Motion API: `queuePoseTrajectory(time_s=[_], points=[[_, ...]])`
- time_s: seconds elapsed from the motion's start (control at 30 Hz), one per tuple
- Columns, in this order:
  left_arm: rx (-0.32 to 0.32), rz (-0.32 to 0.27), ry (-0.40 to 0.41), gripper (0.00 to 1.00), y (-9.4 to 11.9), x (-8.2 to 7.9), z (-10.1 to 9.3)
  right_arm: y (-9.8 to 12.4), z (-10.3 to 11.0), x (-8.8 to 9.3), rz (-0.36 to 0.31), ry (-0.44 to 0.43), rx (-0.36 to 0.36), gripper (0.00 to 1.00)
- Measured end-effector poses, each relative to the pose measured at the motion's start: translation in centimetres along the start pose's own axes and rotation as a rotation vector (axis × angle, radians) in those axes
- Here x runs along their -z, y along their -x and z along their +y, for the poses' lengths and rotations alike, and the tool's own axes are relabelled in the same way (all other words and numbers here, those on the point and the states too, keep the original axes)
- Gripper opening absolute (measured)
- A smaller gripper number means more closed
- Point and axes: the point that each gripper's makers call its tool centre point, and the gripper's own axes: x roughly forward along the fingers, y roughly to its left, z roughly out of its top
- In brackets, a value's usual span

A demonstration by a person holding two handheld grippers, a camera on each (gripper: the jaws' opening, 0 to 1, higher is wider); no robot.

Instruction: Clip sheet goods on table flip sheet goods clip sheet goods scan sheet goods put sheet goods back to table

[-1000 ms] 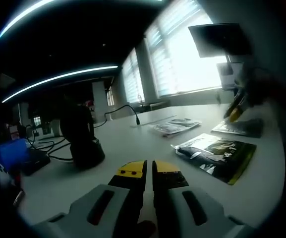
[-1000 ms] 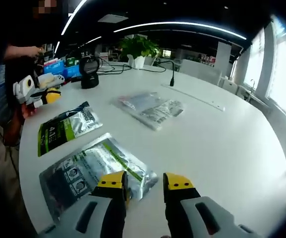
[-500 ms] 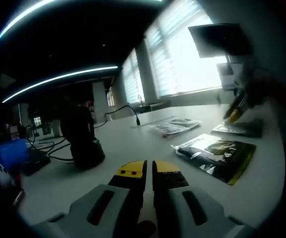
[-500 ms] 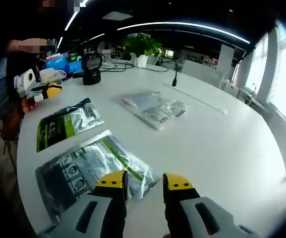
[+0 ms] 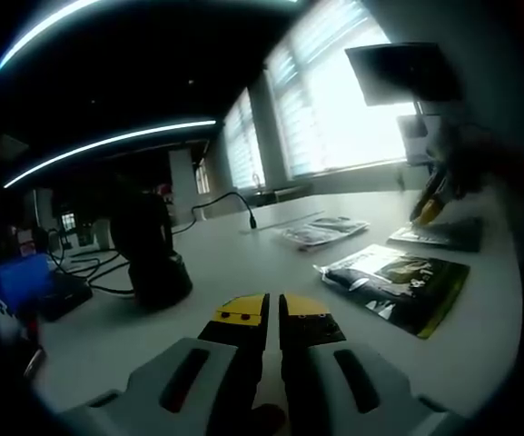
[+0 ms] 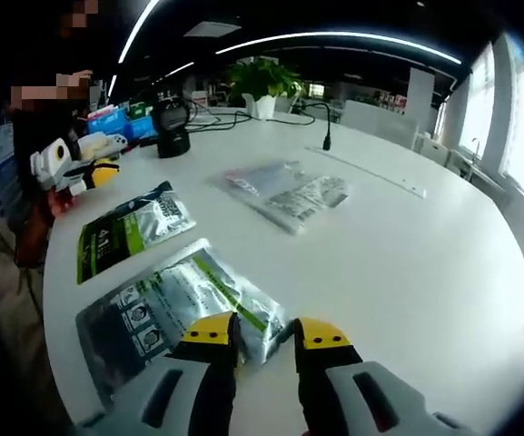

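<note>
Your right gripper [image 6: 264, 333] jaws sit narrowly parted at the silver foil pouch's [image 6: 166, 304] corner, seemingly not gripping. Your left gripper [image 5: 272, 315]: jaws closed, empty, above white table [image 5: 243, 272].

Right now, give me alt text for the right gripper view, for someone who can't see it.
The right tongs hang open over the corner of a silver packet with a green stripe on a white table. A green-labelled packet and a clear-wrapped packet lie beyond.
</note>
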Motion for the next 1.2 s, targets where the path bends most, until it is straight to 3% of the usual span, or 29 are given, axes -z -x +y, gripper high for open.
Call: queuePoseTrajectory(time_s=[0.6, 0.77, 0.93, 1.07, 1.2], points=[[-0.002, 0.003, -0.004, 0.0, 0.9, -0.4, -1.3, 0.0, 0.3, 0.2, -0.008, -0.021, 0.012, 0.18], [-0.001, 0.004, -0.003, 0.0, 1.1, -0.5, -1.6, 0.0, 0.4, 0.2, -0.004, -0.022, 0.013, 0.12], [0.001, 0.005, -0.004, 0.0, 1.2, -0.5, -1.9, -0.1, 0.7, -0.1, 0.0, 0.021, 0.001, 0.0], [-0.001, 0.005, -0.006, 0.0, 1.2, -0.5, -1.9, 0.1, 0.9, -0.1, -0.01, 0.075, 0.031, 0.0], [-0.003, 0.006, -0.007, 0.0, 1.2, -0.5, -1.7, 0.1, 0.7, -0.2, -0.015, 0.075, 0.028, 0.0]])
